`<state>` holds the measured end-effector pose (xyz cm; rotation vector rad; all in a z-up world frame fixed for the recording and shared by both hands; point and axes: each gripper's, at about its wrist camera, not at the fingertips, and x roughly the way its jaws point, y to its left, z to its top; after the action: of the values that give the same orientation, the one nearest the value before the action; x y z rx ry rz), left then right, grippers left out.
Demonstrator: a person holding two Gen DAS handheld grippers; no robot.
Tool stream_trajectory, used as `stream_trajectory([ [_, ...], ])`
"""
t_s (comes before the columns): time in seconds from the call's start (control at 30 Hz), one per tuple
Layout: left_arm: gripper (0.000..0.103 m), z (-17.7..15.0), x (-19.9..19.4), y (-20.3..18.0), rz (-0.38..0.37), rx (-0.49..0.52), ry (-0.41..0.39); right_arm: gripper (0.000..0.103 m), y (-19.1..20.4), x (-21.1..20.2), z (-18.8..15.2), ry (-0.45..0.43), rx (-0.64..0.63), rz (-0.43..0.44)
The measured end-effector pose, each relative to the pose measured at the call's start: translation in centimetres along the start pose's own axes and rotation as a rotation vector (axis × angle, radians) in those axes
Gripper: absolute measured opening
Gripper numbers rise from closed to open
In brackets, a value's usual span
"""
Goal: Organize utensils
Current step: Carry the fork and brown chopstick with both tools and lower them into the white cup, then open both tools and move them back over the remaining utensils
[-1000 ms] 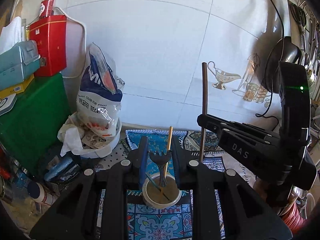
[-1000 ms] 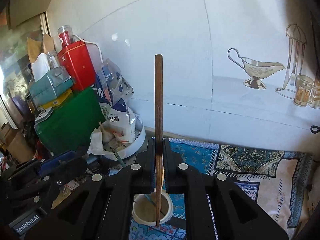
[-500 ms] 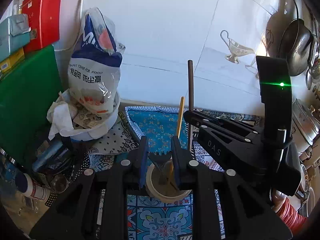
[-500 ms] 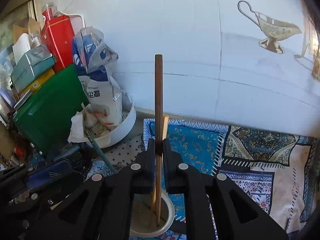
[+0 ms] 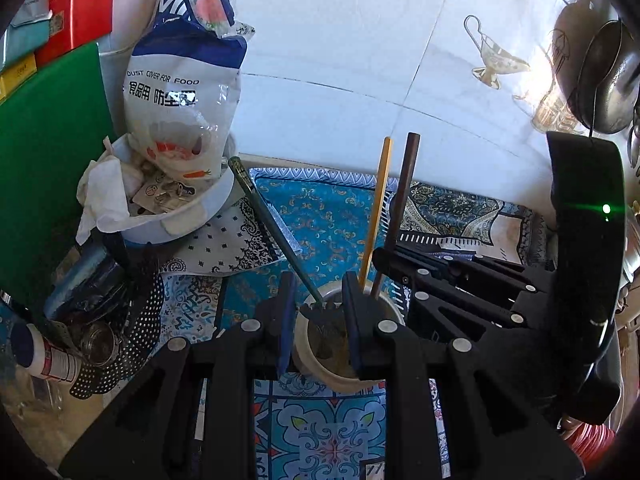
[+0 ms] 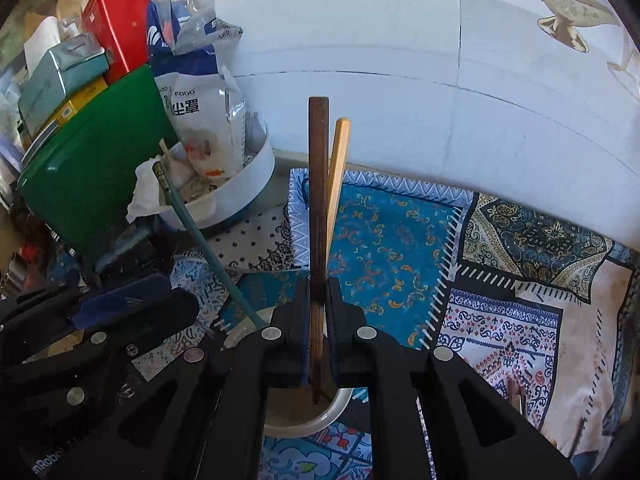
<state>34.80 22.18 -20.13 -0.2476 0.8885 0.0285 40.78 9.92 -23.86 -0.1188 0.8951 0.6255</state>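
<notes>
Left wrist view showed a blue patterned cloth (image 5: pixel 320 216) over the counter, with a white round basin (image 5: pixel 188 216) of clutter at its left edge. A cream round cup (image 5: pixel 340 376) stood on the cloth. The left gripper (image 5: pixel 320 316) was clamped on a black fork (image 5: pixel 324 314) over the cup. The right gripper (image 6: pixel 318 316) was clamped on a dark brown wooden chopstick (image 6: pixel 319 184) whose tip reached into the cup, where a pale wooden chopstick (image 6: pixel 338 168) and a green chopstick (image 6: pixel 200 236) already leaned.

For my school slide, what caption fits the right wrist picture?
Right gripper lowers a dark chopstick into the cup.
</notes>
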Motion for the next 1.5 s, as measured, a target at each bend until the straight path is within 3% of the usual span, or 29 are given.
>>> stream_trajectory([
  [0.3,0.022,-0.2,-0.5,-0.4,0.028,0.008,0.017,0.011,-0.1,-1.5,-0.2,0.028,-0.010,0.014],
  [0.7,0.024,0.4,-4.5,-3.2,0.055,0.015,-0.043,0.021,-1.9,-7.9,-0.9,-0.049,-0.032,-0.022],
  [1.17,0.034,0.0,-5.7,-11.6,0.020,0.112,-0.073,0.022,-7.6,-15.0,-3.2,-0.113,-0.007,-0.110],
  [1.5,0.035,-1.8,-1.4,-18.0,-0.049,0.180,0.023,0.023,-14.4,-16.1,-6.8,-0.063,0.062,-0.199],
])
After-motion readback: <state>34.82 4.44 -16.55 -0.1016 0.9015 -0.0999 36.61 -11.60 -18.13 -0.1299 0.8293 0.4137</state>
